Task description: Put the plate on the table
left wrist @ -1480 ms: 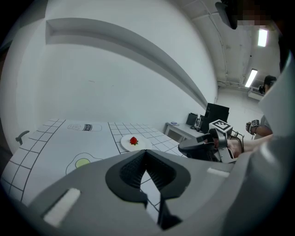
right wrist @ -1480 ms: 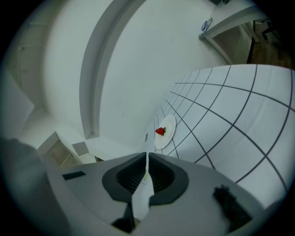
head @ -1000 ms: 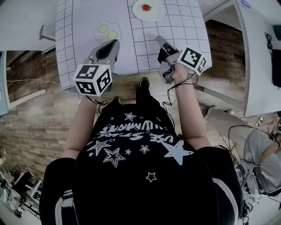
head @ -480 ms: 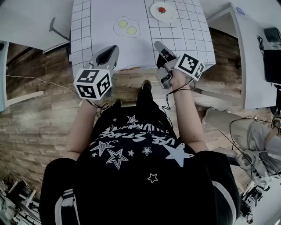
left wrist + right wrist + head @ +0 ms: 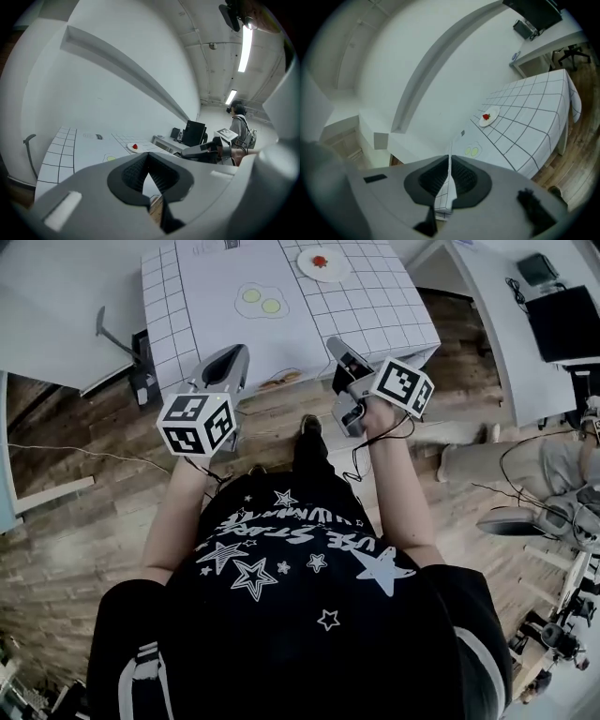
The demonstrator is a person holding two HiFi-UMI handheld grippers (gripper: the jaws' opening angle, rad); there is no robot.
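Observation:
A white plate [image 5: 320, 262] with a small red strawberry-like piece on it rests on the far part of the table [image 5: 375, 315], which wears a white gridded cloth. The plate [image 5: 135, 147] also shows in the left gripper view, and the plate [image 5: 489, 116] in the right gripper view. My left gripper [image 5: 238, 352] hangs short of the table's near edge, jaws shut and empty. My right gripper [image 5: 334, 341] sits at the near edge, also shut on nothing. The shut left gripper [image 5: 149, 163] and right gripper [image 5: 449, 158] both face the table from a distance.
A flat fried-egg shape with two green yolks [image 5: 261, 300] lies on the cloth nearer than the plate. White tables stand at left [image 5: 56, 306]; a desk with a monitor [image 5: 562, 320] is at right. A seated person [image 5: 562, 465] and floor cables [image 5: 516, 442] are at right.
The table has drawn away toward the top of the view and both grippers have come back from over its edge to above the floor. Both jaws stay shut.

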